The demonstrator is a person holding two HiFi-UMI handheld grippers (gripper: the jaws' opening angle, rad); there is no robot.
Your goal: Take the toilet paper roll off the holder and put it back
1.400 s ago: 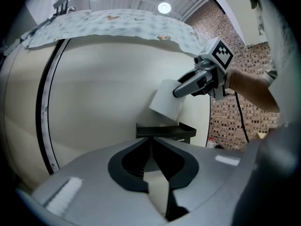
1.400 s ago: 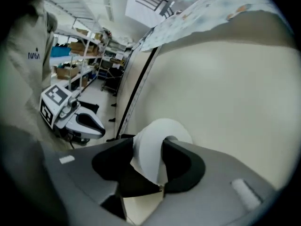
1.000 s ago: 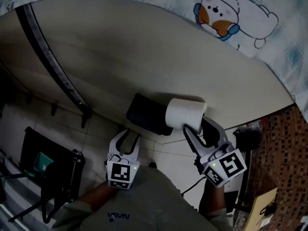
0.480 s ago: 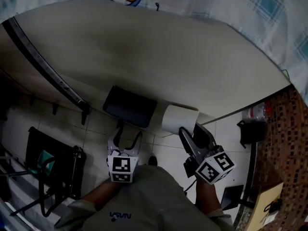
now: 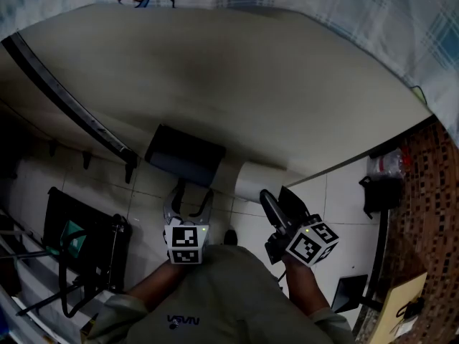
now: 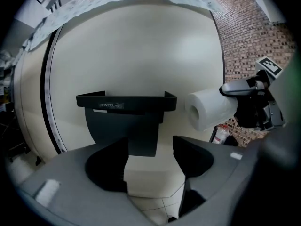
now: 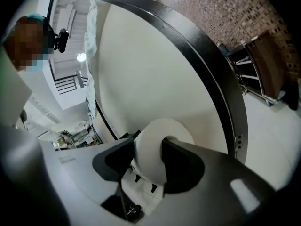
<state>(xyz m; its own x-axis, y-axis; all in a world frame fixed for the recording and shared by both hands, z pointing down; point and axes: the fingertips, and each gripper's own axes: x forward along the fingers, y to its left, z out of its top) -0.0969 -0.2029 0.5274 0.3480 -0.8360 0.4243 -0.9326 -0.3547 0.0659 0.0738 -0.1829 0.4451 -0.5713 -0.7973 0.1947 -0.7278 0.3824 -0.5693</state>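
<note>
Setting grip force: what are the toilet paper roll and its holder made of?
The toilet paper roll looks like soft, matte white paper wound round a hollow core. The holder is likely moulded plastic: black, smooth, slight sheen, crisp edges; painted metal is possible.

Toilet paper roll is logged as soft matt white paper. Holder is seen as smooth black plastic (matt, faint sheen on the rim). Curved panel is noted as cream, smooth, low gloss. Floor tiles are marked glossy. Brick wall is marked rough. Printed cloth is tagged matt. Left gripper is read as matt grey plastic.
</note>
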